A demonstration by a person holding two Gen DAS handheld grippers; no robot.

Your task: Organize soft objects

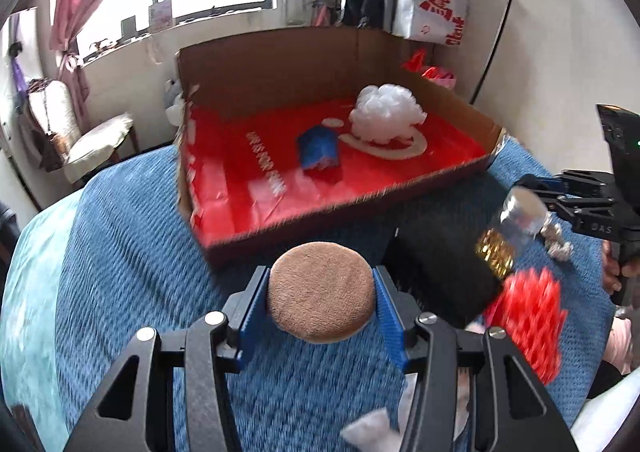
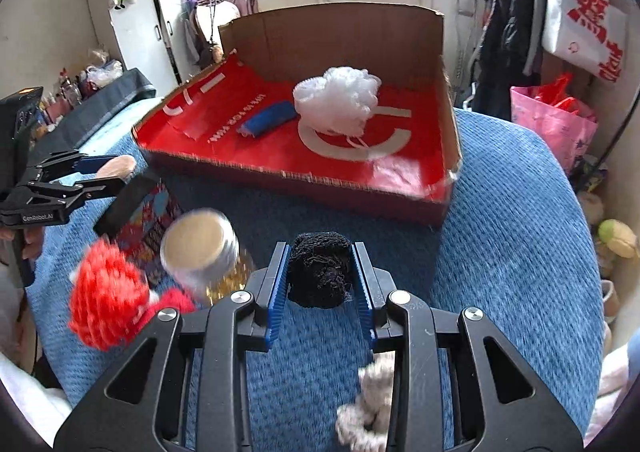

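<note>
A bedroom; a blue blanket covers the bed (image 1: 120, 252), which carries a red-lined box (image 1: 320, 212). The left gripper (image 1: 320, 292) clamps a brown puff (image 1: 320, 292); the right gripper (image 2: 320, 272) clamps a black scrunchie (image 2: 320, 272). Both are short of the box, mid-carry. Next: reach over the rim and release beside the white pouf (image 2: 336, 100).

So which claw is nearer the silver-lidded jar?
Right. The right claw is just beside the jar; the left claw is farther off, on the jar's other side.
</note>
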